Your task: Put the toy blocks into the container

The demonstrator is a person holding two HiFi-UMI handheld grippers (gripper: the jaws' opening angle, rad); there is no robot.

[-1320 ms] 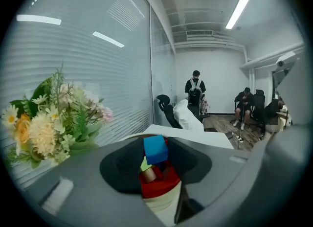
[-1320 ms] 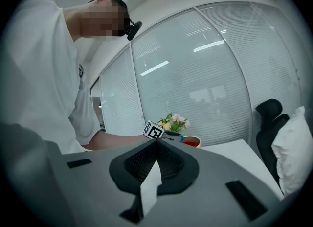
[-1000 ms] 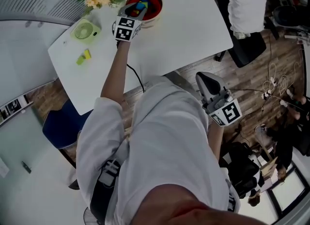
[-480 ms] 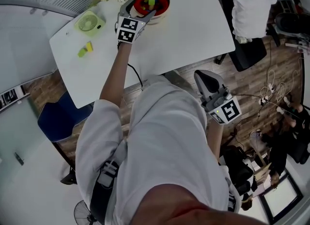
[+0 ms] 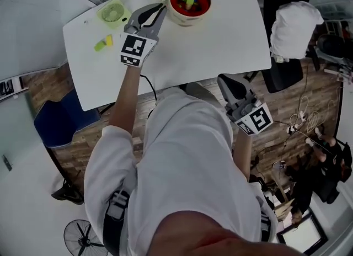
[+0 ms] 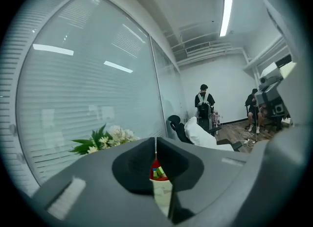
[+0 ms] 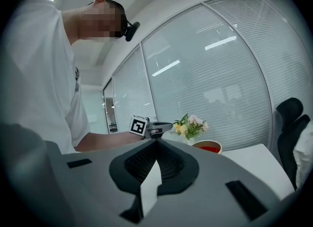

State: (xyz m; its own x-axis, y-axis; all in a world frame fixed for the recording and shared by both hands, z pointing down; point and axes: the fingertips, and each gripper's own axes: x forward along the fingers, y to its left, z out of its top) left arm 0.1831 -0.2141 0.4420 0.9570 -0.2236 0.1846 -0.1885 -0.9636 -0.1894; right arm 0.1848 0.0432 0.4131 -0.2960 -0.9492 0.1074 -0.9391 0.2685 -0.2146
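Left hand-held gripper [image 5: 160, 8] beside red container [image 5: 186, 20] of toy blocks [image 5: 189, 0], jaws just closing together, empty, right hand-held gripper [image 5: 222, 78] pressed together near worktop [image 5: 220, 34] edge

A white table [image 5: 220, 34] stands on wood floor [image 5: 47, 86] beside a blinded glass wall [image 6: 73, 99] (ceiling strip light [image 6: 227, 11] lit).

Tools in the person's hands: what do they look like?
The left grey plastic tool and the right grey plastic tool each have two smooth, rounded jaws that narrow to a point. Behind them sits a white cube with black square markers. A thin black cable hangs by the left arm. The person wears a white short-sleeved shirt.
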